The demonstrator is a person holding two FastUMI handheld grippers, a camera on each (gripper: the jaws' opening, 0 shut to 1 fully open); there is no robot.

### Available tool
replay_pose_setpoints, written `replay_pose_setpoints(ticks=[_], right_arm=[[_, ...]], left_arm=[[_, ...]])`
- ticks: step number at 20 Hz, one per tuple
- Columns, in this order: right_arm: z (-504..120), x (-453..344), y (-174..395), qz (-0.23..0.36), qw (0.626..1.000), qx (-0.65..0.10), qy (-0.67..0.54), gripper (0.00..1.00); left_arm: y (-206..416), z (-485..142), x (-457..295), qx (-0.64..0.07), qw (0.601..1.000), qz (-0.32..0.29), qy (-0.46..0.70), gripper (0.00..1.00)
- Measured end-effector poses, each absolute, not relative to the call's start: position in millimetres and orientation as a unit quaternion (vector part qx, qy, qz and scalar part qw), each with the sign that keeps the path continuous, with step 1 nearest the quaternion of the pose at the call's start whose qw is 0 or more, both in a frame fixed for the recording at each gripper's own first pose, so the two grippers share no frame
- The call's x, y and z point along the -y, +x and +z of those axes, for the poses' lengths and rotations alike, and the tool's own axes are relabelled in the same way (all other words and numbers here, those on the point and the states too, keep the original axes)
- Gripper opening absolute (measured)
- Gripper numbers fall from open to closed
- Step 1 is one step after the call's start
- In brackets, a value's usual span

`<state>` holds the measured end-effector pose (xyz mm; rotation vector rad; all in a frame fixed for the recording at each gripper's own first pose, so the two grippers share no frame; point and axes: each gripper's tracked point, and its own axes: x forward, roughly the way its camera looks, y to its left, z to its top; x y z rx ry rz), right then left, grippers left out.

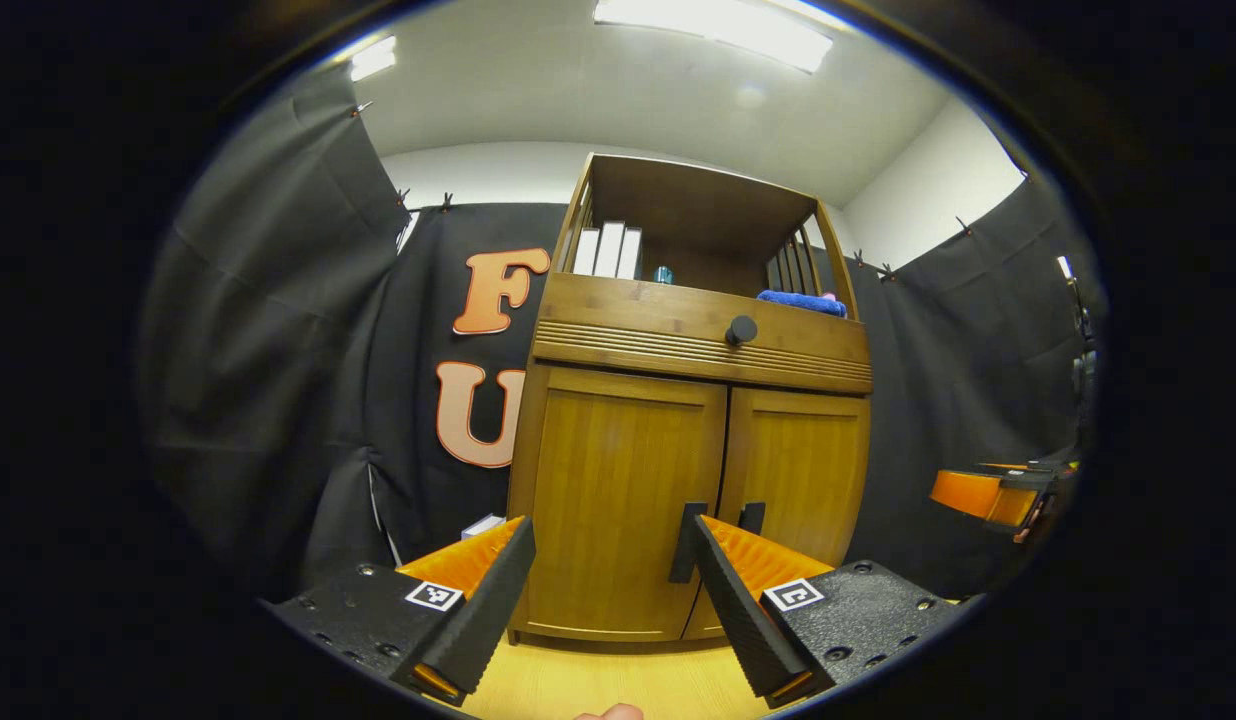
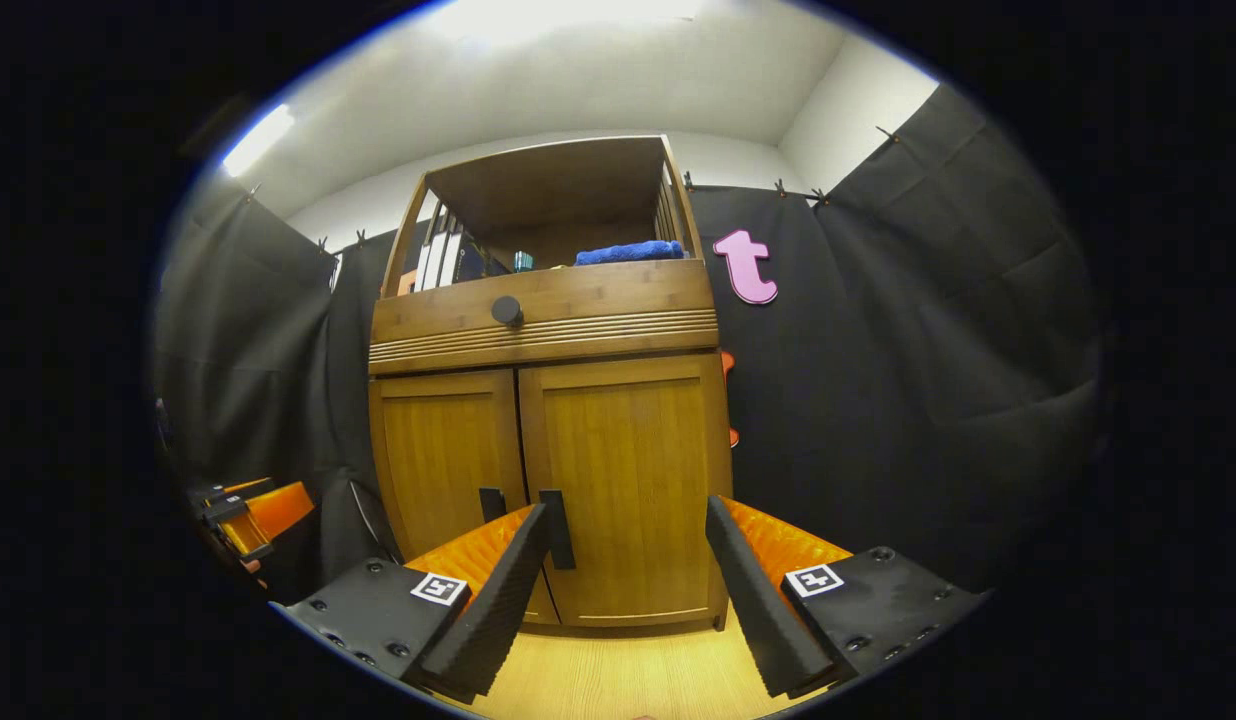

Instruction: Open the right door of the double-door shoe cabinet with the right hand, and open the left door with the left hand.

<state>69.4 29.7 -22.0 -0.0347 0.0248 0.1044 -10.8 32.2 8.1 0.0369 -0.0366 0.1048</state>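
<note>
Left gripper point(image 1: 610, 560): fingers spread, empty, left door point(image 1: 618, 500) at 12 o'clock.
Right gripper point(image 2: 628, 545): fingers spread, empty, right door point(image 2: 628, 470) at 12 o'clock.
Doors: closed.

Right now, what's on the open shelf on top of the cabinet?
White books, a small teal thing and a folded blue cloth. The doors are shut, so what's inside is hidden.

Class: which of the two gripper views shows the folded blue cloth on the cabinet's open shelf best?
The right gripper view: the folded blue cloth lies nearly whole along the wooden shoe cabinet's open shelf. In the left gripper view the blue cloth is a small strip, partly hidden behind the drawer front.
</note>
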Motion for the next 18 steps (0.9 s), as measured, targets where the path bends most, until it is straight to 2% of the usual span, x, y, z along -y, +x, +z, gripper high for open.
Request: replay_pose_setpoints(ticks=[1, 3, 4, 5, 6, 7, 8, 9, 10, 11, 12, 13, 14, 16, 17, 18], right_arm=[[-26, -33, 80, 0.058, 0.998, -0.014, -0.019, 1.00], [-40, -40, 107, 0.068, 0.997, -0.024, -0.021, 1.00], [-52, -45, 122, 0.073, 0.996, -0.035, -0.024, 0.94], [-66, -52, 135, 0.080, 0.995, -0.049, -0.027, 0.94], [-81, -60, 147, 0.090, 0.994, -0.063, -0.027, 1.00], [-93, -71, 161, 0.101, 0.992, -0.076, -0.025, 1.00], [-105, -82, 174, 0.111, 0.990, -0.085, -0.021, 0.94], [-117, -89, 188, 0.115, 0.989, -0.091, -0.017, 0.94], [-128, -95, 202, 0.115, 0.989, -0.096, -0.016, 0.94], [-137, -103, 219, 0.114, 0.988, -0.098, -0.017, 1.00], [-144, -108, 233, 0.110, 0.988, -0.105, -0.020, 0.94], [-152, -110, 244, 0.107, 0.988, -0.113, -0.023, 1.00], [-160, -113, 254, 0.108, 0.987, -0.119, -0.025, 0.94], [-173, -113, 263, 0.108, 0.985, -0.129, -0.030, 0.94], [-177, -113, 268, 0.107, 0.985, -0.132, -0.033, 0.86], [-179, -112, 273, 0.105, 0.985, -0.134, -0.035, 0.92]], left_arm=[[-12, 10, -32, 0.020, 0.998, 0.054, 0.019, 0.94], [-13, 10, -28, 0.021, 0.998, 0.052, 0.017, 0.94], [-13, 6, -26, 0.016, 0.998, 0.051, 0.015, 0.94], [-14, 2, -24, 0.013, 0.999, 0.049, 0.010, 0.94], [-15, 0, -20, 0.009, 0.999, 0.044, 0.004, 0.94], [-15, -4, -18, 0.003, 0.999, 0.042, 0.001, 0.94], [-16, -8, -19, -0.002, 0.999, 0.044, -0.001, 0.94], [-18, -10, -20, -0.005, 0.999, 0.045, 0.001, 0.94], [-19, -11, -21, -0.007, 0.999, 0.047, 0.004, 0.95], [-20, -12, -23, -0.007, 0.999, 0.051, 0.008, 0.95], [-20, -12, -26, -0.007, 0.998, 0.054, 0.010, 0.95], [-20, -14, -27, -0.008, 0.998, 0.056, 0.010, 0.95], [-19, -16, -29, -0.011, 0.998, 0.056, 0.010, 0.95], [-17, -19, -30, -0.016, 0.998, 0.058, 0.011, 0.92], [-17, -21, -31, -0.017, 0.998, 0.058, 0.011, 0.95], [-15, -22, -32, -0.019, 0.998, 0.058, 0.011, 0.95]])
